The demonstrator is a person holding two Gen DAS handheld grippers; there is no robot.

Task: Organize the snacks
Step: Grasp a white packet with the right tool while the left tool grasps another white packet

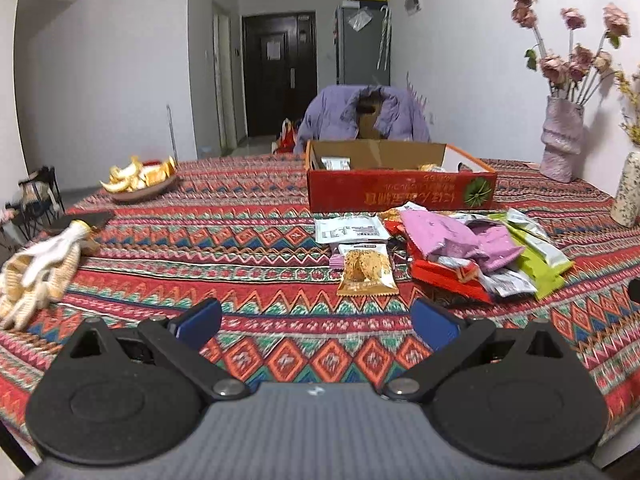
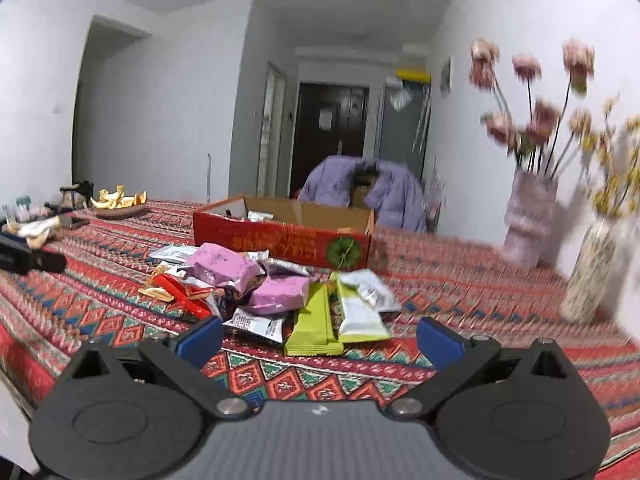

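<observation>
Both grippers empty over the snack pile, box waiting behind.

From the left wrist, our left gripper (image 1: 316,322) hangs jaws apart, just short of the cracker packet (image 1: 367,269), whose long axis runs away from us toward the red box (image 1: 400,194); we should straddle its narrow sides. From the right wrist, our right gripper (image 2: 320,338) gapes before the green bars (image 2: 316,326), which point likewise.

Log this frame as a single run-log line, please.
left gripper: open, empty | right gripper: open, empty | snack pile: loose on tablecloth | red box: open, few packets inside | stage: pre-grasp
</observation>
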